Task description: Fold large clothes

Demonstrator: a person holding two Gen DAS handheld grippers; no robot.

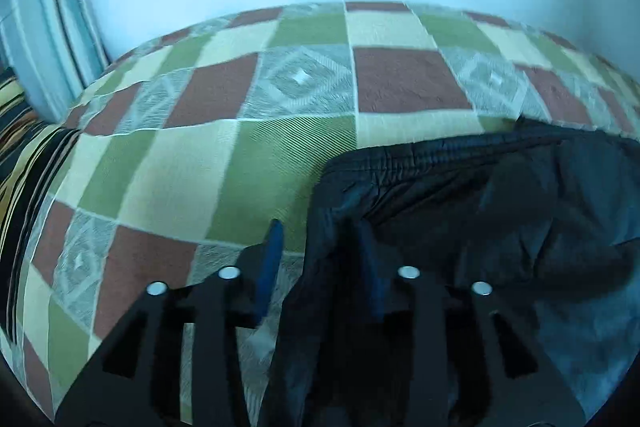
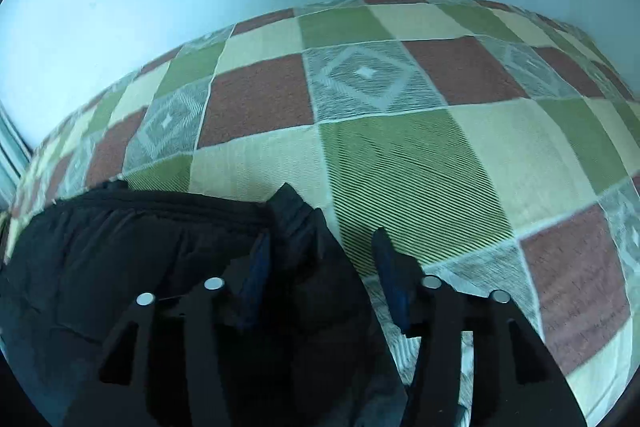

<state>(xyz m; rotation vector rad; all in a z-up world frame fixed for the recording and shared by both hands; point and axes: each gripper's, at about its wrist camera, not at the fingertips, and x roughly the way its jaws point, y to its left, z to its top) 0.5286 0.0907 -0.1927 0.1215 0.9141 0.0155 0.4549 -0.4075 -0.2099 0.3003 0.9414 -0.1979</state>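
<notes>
Your left gripper (image 1: 318, 255) and right gripper (image 2: 320, 259) both stand part-open, pads clear of the black jacket (image 1: 460, 195) lying low in each frame on the checked bedspread (image 1: 224, 155). Lift straight away so no fabric drags, then smooth the elastic hem.

Left gripper (image 1: 318, 247) angled down, jaws parted, blue pads clear of dark cloth lying between them. Right gripper (image 2: 320, 251) likewise angled down, jaws spread wider; cloth bunched between fingers, pads not pressing it. No hand or sleeve visible.
</notes>
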